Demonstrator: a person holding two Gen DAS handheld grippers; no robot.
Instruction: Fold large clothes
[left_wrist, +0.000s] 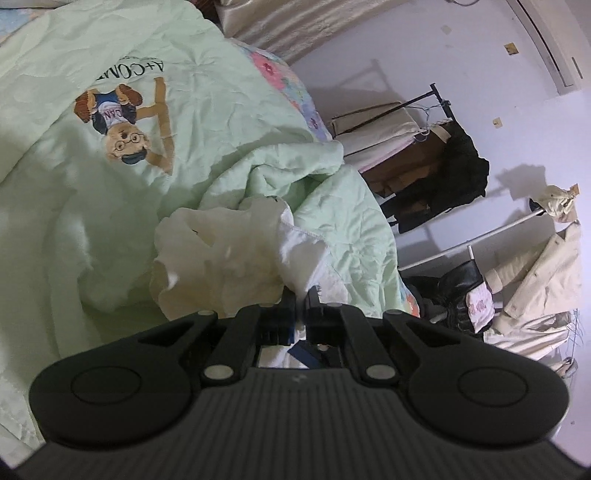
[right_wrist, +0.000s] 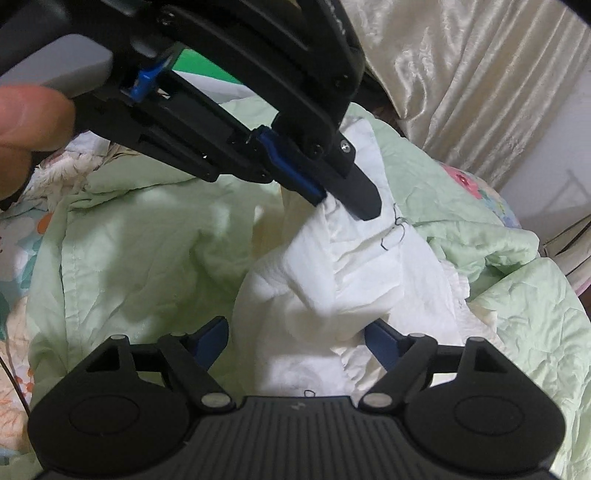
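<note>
My left gripper pinches the white garment at centre frame, bunched on the green quilt. My right gripper is spread around its lower folds.

Left tongs crowding white garment

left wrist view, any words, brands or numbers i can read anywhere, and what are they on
"A+COME": upside down on the green quilt, above the bear print; its far end is lost in a fold, so it may run on.
"CAN": partial letters on the shirt of the printed bear, upside down; the rest is too blurred to read.
White garment, left gripper, right gripper: no readable text.
</note>
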